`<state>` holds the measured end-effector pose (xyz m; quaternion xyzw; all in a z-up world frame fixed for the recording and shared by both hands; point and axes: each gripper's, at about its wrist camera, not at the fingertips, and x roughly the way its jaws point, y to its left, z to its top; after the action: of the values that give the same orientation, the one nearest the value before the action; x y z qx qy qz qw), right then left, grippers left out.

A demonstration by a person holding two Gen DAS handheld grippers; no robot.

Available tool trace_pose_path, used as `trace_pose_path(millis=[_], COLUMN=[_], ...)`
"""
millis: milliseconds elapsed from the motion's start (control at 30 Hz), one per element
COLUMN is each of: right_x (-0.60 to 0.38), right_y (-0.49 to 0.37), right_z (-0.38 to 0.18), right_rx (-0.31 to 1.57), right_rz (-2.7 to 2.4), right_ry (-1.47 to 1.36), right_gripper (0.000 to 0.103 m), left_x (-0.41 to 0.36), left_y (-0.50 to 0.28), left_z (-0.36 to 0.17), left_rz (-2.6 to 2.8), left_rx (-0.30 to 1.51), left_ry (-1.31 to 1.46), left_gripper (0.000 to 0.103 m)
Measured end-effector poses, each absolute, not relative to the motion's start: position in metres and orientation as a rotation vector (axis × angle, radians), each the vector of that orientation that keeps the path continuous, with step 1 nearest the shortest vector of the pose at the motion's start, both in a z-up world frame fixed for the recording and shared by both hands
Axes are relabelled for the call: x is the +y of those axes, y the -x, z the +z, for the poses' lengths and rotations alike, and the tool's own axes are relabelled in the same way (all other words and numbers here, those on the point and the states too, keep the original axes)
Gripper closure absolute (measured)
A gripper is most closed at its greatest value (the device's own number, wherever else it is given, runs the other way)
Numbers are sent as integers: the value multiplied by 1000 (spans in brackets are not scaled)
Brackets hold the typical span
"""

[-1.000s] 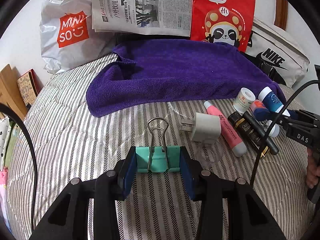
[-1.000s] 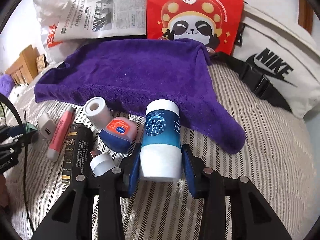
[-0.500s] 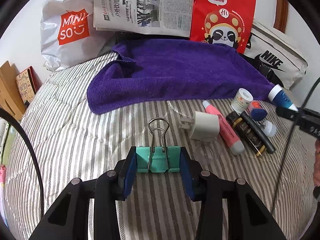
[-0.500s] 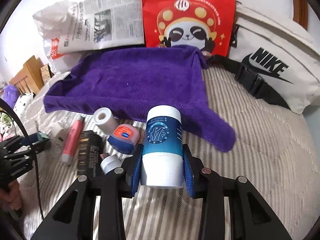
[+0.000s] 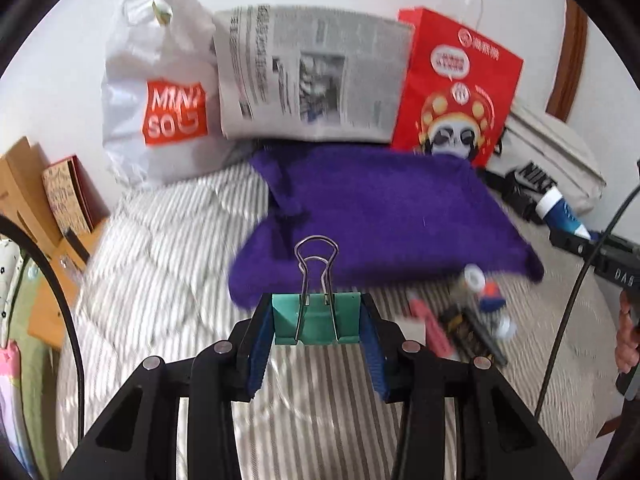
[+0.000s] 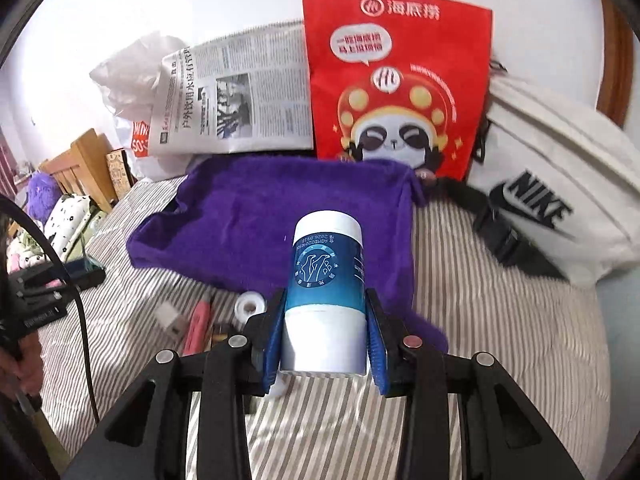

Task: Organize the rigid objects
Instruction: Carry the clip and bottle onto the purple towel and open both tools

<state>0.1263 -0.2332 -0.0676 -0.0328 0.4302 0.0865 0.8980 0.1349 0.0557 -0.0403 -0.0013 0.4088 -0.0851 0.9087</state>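
Both grippers tilt downward, clear of the striped quilt [image 6: 500, 320]. Left gripper [image 5: 316, 322] w/ blue pads clamps teal metal binder clip [image 5: 316, 318]; right gripper [image 6: 326, 332] clamps blue-and-white cylindrical bottle [image 6: 326, 292]. Vs a sec ago: both lifted higher, small-item pile [image 5: 468, 316] now farther below, purple towel [image 6: 280, 220] beyond.

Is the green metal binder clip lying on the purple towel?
No, the green metal binder clip is clamped in the left hand-held gripper, above the striped bedcover.

Both wrist views look steeply down, sharing the purple towel [image 5: 384, 208].
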Motion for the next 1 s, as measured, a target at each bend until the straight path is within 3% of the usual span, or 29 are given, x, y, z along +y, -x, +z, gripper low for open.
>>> trace_pose_path(millis=[633, 1000], right_x=[-225, -231], right_y=[-237, -279], right_z=[-73, -123], right_rx=[915, 1000], right_rz=[145, 127], right_ry=[104, 96], right_gripper=[66, 66], left_x=[24, 14], left_y=[-255, -312], left_z=[-15, -63], left_rz=[-265, -252], left_rx=[813, 884], left_ry=[-4, 7], left_gripper=[64, 64])
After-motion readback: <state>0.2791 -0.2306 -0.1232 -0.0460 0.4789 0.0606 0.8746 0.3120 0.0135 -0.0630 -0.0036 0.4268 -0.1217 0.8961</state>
